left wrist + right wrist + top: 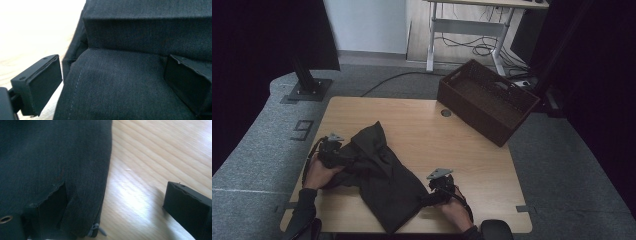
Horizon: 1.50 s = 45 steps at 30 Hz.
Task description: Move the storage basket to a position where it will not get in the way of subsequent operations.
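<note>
Two grippers are working a dark garment lying crumpled on the wooden table: left gripper gaping over a fold, right gripper spread, seemingly straddling its edge.

A: What is the person wearing?

B: Dark sleeves on both forearms, seen in the high view. The left hand and right hand are bare.

A: And the tools?

B: Both are black. The left gripper and the right gripper each carry a grey three-cornered plate on top, and a black cable loops from each past the wrist.

A: Closer up?

B: In the left gripper view the fingers are black blocky pieces with flat matte pads and small screw holes along the top edge. In the right gripper view the fingers look the same, with a slightly ragged pad edge.
</note>
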Motion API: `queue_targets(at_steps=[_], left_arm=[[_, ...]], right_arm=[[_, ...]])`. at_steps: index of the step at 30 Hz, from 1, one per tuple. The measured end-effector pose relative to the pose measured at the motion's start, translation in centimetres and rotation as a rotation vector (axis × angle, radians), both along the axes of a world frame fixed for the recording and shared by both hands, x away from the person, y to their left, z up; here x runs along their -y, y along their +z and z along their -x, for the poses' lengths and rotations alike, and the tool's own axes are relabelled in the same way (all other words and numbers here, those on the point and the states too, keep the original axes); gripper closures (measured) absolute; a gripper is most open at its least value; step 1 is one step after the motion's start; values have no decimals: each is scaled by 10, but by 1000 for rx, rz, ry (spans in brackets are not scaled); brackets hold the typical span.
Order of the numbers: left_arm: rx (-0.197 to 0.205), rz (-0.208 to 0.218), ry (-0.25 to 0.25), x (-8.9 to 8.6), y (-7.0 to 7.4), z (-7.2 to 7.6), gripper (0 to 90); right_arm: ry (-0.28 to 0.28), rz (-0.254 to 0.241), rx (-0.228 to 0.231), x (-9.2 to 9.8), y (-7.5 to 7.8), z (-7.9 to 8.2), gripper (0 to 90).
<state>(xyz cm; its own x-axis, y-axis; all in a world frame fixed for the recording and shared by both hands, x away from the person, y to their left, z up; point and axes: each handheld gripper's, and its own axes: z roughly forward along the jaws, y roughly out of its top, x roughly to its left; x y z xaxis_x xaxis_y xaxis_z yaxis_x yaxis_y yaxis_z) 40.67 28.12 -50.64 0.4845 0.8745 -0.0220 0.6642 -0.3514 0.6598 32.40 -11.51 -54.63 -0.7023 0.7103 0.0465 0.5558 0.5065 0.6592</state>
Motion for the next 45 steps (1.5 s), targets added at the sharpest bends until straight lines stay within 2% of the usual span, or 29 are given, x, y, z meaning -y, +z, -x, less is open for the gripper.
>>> queue_targets(at_steps=[8,14,19,23,29,35,38,41,45], left_arm=[[-7,31,-4,0,-8,17,24],[17,15,-3,6,-7,32,40],[25,36,5,11,-10,42,59],[23,55,-12,15,-12,50,58],[41,37,-46,30,-11,61,68],[49,73,-76,38,-11,70,86],[45,101,-79,32,-6,69,87],[47,122,-89,26,4,68,92],[75,129,-90,18,23,68,84]], right_arm=[[-83,7,17,17,0,-12,50],[-119,12,24,26,0,-24,51],[-159,2,23,35,-1,-37,51],[-192,-10,18,43,-2,-47,52],[-232,-1,30,52,-1,-61,54],[-274,-7,36,61,-2,-75,63],[-265,-11,32,62,-1,-74,81],[-246,8,38,62,4,-72,83],[-240,-18,45,65,15,-63,85]])
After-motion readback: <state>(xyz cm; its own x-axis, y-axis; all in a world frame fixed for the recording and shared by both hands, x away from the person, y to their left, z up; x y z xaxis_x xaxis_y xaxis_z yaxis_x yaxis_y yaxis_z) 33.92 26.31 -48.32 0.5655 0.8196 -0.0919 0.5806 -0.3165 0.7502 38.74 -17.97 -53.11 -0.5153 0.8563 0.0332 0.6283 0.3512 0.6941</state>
